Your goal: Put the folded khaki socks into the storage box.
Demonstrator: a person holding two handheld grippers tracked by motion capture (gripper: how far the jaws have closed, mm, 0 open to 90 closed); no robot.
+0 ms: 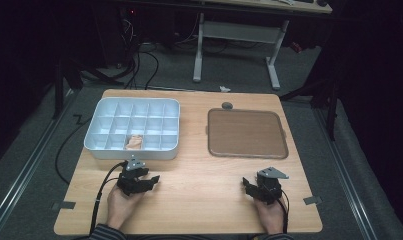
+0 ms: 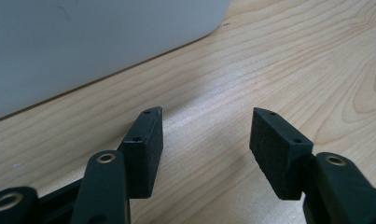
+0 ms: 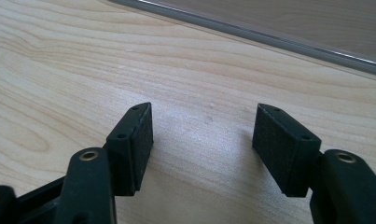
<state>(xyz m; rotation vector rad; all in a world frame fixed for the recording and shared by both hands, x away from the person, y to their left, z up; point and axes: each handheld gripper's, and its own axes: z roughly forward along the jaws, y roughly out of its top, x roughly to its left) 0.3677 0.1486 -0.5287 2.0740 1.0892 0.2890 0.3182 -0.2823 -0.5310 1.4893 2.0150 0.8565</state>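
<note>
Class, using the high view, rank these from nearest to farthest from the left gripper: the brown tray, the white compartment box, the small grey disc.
From the left gripper:
1. White compartment box, just beyond it.
2. Brown tray, across to the right.
3. Small grey disc, beyond the tray's far edge.

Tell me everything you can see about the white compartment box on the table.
The white compartment box looks like plastic, rectangular with rounded corners, divided into a grid of small open cells. It sits flat on the wooden table's left half. One front-row cell holds a small tan item; the other cells look bare. Nothing grips it.
</note>
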